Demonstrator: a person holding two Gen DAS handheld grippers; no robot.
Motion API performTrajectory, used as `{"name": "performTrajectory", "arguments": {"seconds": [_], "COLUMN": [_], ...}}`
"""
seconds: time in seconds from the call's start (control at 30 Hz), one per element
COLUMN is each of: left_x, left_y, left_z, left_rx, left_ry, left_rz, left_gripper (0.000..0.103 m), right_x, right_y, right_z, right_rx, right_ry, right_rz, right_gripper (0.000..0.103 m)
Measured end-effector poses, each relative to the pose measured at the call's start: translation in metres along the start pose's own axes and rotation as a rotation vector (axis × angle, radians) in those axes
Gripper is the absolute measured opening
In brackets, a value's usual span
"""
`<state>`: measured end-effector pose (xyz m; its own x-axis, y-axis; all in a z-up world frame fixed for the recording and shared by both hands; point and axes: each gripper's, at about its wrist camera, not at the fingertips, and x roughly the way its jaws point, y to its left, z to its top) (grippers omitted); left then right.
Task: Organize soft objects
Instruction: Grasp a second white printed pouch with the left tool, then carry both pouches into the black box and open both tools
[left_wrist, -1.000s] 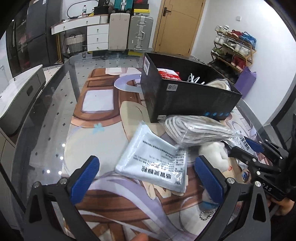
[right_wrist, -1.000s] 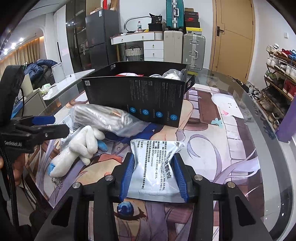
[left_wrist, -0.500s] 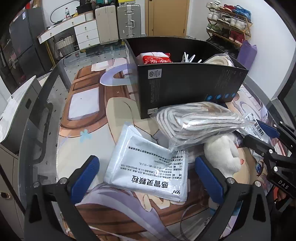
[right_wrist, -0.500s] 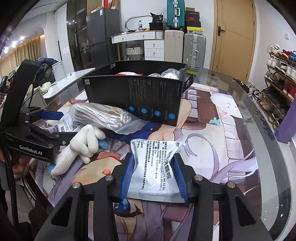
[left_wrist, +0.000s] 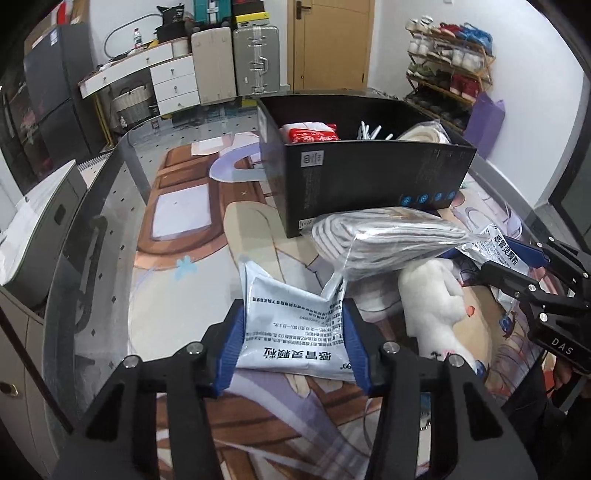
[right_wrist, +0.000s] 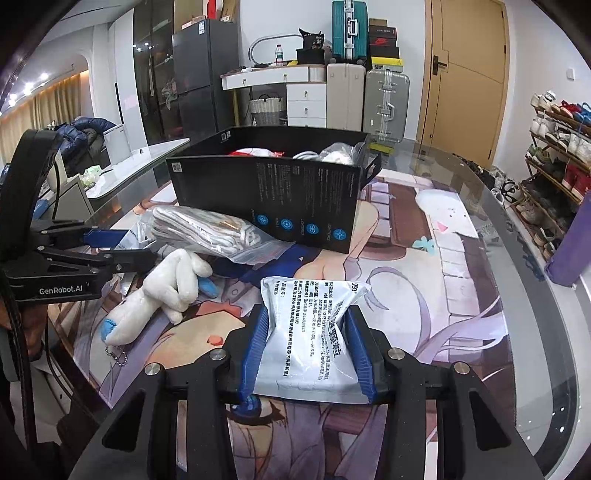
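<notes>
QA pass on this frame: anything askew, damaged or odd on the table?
Nothing is spilled or torn. Both medicine pouches are buckled by the grips: the left gripper is closing on one pouch, and the right gripper holds another pouch. The bagged striped cloth leans against the black box.

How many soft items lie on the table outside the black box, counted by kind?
White printed pouches: 2
Bagged striped cloth: 1
White plush toy: 1
Total: 4
</notes>
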<state>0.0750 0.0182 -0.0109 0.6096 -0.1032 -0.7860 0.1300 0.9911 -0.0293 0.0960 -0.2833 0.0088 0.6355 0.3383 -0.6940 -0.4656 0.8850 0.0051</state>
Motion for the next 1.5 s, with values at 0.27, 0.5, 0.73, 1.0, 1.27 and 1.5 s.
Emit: {"name": "performTrajectory", "arguments": {"seconds": [0.27,0.5,0.73,1.0,1.27,1.5], "left_x": [-0.027,-0.050,-0.059,-0.058,-0.056,-0.048], "left_y": [0.012,0.011,0.010,0.009,0.003,-0.001], "left_z": [-0.005,0.003,0.016,0.030,0.045,0.065], "left_rx": [-0.080,-0.111,-0.137,-0.156,-0.161,-0.146], "left_ry": [-0.075,-0.164,-0.220,-0.250,-0.266,-0.272], "left_rz": [-0.013,-0.039,-0.062,-0.080,-0.089,-0.101], "left_gripper": [0.049,0.049,0.049,0.049,0.049,0.050], "right_x": [-0.015,-0.035,-0.050,-0.055,-0.050,-0.038], "right_y": [0.000,0.001,0.003,0.006,0.005,0.002], "right_z": [0.001,0.009,0.022,0.042,0.069,0.093], "right_rx": [0.010,0.013,-0.008,-0.020,-0.041,-0.045], "right_ry": [-0.040,-0.104,-0.157,-0.190,-0.208,-0.219], "right_rz": [-0.016,-0.008,0.005,0.027,0.043,0.054], "right_gripper": [0.043,0.043,0.043,0.043,0.043,0.043]}}
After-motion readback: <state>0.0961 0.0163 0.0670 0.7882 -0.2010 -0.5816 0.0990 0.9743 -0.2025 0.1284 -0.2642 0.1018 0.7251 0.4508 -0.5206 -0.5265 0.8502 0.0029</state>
